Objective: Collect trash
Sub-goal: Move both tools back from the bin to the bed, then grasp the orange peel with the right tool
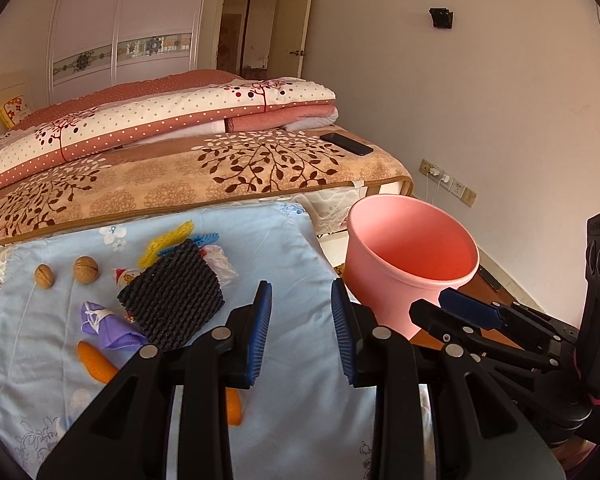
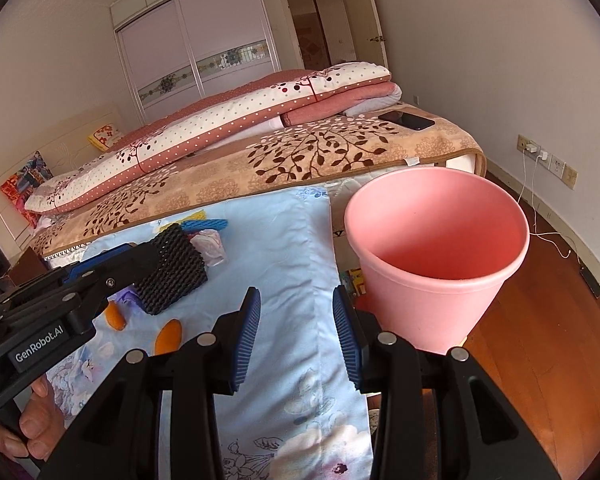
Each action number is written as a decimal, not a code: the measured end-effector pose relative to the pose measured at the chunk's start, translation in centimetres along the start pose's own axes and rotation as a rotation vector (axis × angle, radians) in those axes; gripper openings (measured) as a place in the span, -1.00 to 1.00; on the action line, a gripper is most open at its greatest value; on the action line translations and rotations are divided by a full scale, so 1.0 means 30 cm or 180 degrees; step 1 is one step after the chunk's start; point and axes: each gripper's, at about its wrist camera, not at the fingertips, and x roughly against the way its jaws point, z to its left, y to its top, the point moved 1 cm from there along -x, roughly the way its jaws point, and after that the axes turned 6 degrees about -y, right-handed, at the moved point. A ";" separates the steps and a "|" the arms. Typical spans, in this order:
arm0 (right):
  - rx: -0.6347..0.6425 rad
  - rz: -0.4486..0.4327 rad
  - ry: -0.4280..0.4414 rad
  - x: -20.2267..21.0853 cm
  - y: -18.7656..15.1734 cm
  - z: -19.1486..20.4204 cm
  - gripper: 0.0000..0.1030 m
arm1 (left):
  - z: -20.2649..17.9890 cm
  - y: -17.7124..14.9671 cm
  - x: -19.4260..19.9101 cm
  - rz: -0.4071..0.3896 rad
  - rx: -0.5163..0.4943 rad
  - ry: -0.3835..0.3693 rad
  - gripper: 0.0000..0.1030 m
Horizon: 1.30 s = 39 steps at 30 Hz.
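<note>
- While both grippers, left gripper (image 1: 302,322) and right gripper (image 2: 296,330), gape empty, only the left view shows two walnuts (image 1: 85,268).
- Only the right view shows the floor cable (image 2: 550,236) (beside the pink bin (image 2: 436,256)).

Bedroom: bed (image 1: 188,168), sliding wardrobe (image 2: 196,52), wood floor (image 2: 540,320), possibly daylit.

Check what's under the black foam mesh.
The black foam mesh overlaps a yellow net, blue net, crumpled plastic and a snack wrapper. Anything fully beneath it is hidden.

Pink bin (image 2: 436,280), floral blue cloth (image 2: 284,264)
</note>
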 end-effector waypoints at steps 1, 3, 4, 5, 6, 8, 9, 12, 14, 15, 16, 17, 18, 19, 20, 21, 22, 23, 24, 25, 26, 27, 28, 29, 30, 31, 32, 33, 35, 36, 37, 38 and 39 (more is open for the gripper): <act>0.0018 0.0008 0.0014 -0.001 -0.002 0.013 -0.28 | 0.008 -0.007 0.010 -0.0001 -0.0002 0.0019 -0.40; 0.0048 0.0028 0.0038 -0.002 -0.009 0.033 -0.28 | 0.025 -0.023 0.024 0.0006 0.0001 0.0042 -0.40; 0.0058 0.0036 0.0047 -0.002 -0.013 0.042 -0.28 | 0.036 -0.029 0.030 0.0013 0.0009 0.0043 -0.40; 0.0074 0.0047 0.0059 0.000 -0.020 0.052 -0.28 | 0.046 -0.037 0.036 0.0024 0.0017 0.0033 -0.40; 0.0093 0.0056 0.0067 0.001 -0.024 0.061 -0.28 | 0.059 -0.045 0.041 0.0034 0.0029 0.0027 -0.40; 0.0127 0.0075 0.0073 0.002 -0.031 0.078 -0.28 | 0.083 -0.063 0.053 0.0047 0.0060 0.0031 -0.40; 0.0139 0.0089 0.0078 0.001 -0.035 0.086 -0.28 | 0.096 -0.074 0.059 0.0056 0.0076 0.0034 -0.40; 0.0166 0.0142 0.0096 -0.005 -0.047 0.105 -0.28 | 0.132 -0.102 0.074 0.0085 0.0123 0.0037 -0.40; 0.0196 0.0184 0.0109 -0.012 -0.053 0.117 -0.28 | 0.159 -0.119 0.088 0.0092 0.0161 0.0060 -0.40; 0.0217 0.0204 0.0114 -0.017 -0.057 0.125 -0.28 | 0.175 -0.129 0.094 0.0098 0.0186 0.0064 -0.40; 0.0234 0.0224 0.0118 -0.021 -0.062 0.134 -0.28 | 0.191 -0.139 0.102 0.0104 0.0213 0.0073 -0.40; 0.0253 0.0249 0.0127 -0.026 -0.066 0.145 -0.28 | 0.208 -0.149 0.109 0.0109 0.0240 0.0090 -0.40; 0.0273 0.0275 0.0136 -0.033 -0.070 0.155 -0.28 | 0.224 -0.160 0.116 0.0112 0.0268 0.0109 -0.40; 0.0291 0.0299 0.0146 -0.039 -0.073 0.165 -0.28 | 0.243 -0.168 0.124 0.0116 0.0301 0.0128 -0.40; 0.0308 0.0323 0.0159 -0.044 -0.078 0.175 -0.28 | 0.258 -0.176 0.131 0.0117 0.0330 0.0151 -0.40; 0.0332 0.0353 0.0179 -0.052 -0.084 0.188 -0.28 | 0.274 -0.184 0.138 0.0116 0.0358 0.0175 -0.40; 0.0358 0.0379 0.0204 -0.057 -0.090 0.200 -0.28 | 0.290 -0.191 0.145 0.0119 0.0386 0.0200 -0.40; 0.0392 0.0411 0.0233 -0.066 -0.096 0.216 -0.28 | 0.305 -0.198 0.150 0.0123 0.0416 0.0225 -0.40; 0.0427 0.0446 0.0262 -0.072 -0.102 0.233 -0.28 | 0.319 -0.203 0.156 0.0126 0.0451 0.0247 -0.40; 0.0455 0.0474 0.0292 -0.079 -0.107 0.248 -0.28 | 0.334 -0.207 0.161 0.0127 0.0484 0.0263 -0.40; 0.0487 0.0504 0.0327 -0.087 -0.111 0.266 -0.28 | 0.348 -0.212 0.167 0.0126 0.0512 0.0279 -0.40; 0.0515 0.0530 0.0353 -0.094 -0.114 0.280 -0.28 | 0.361 -0.215 0.173 0.0123 0.0533 0.0296 -0.40; 0.0553 0.0562 0.0390 -0.102 -0.117 0.298 -0.28 | 0.372 -0.217 0.177 0.0123 0.0551 0.0310 -0.40; 0.0584 0.0590 0.0422 -0.110 -0.119 0.316 -0.28 | 0.381 -0.218 0.180 0.0121 0.0568 0.0318 -0.40; 0.0609 0.0609 0.0442 -0.117 -0.122 0.329 -0.28 | 0.390 -0.220 0.184 0.0117 0.0583 0.0326 -0.40; 0.0635 0.0637 0.0467 -0.125 -0.124 0.344 -0.28 | 0.398 -0.221 0.189 0.0112 0.0595 0.0334 -0.40; 0.0644 0.0671 0.0491 -0.136 -0.125 0.357 -0.28 | 0.408 -0.222 0.193 0.0109 0.0605 0.0337 -0.40; 0.0642 0.0706 0.0515 -0.146 -0.126 0.367 -0.28 | 0.415 -0.221 0.194 0.0108 0.0614 0.0342 -0.40; 0.0652 0.0767 0.0553 -0.165 -0.127 0.387 -0.25 | 0.428 -0.220 0.195 0.0117 0.0629 0.0347 -0.40; 0.0663 0.0787 0.0575 -0.173 -0.128 0.399 -0.22 | 0.434 -0.219 0.193 0.0125 0.0634 0.0348 -0.40; 0.0672 0.0801 0.0596 -0.180 -0.129 0.409 -0.19 | 0.439 -0.218 0.192 0.0132 0.0637 0.0345 -0.40; 0.0680 0.0816 0.0612 -0.188 -0.129 0.419 -0.18 | 0.442 -0.215 0.191 0.0134 0.0639 0.0338 -0.40; 0.0686 0.0834 0.0621 -0.197 -0.128 0.428 -0.18 | 0.446 -0.213 0.189 0.0137 0.0639 0.0330 -0.40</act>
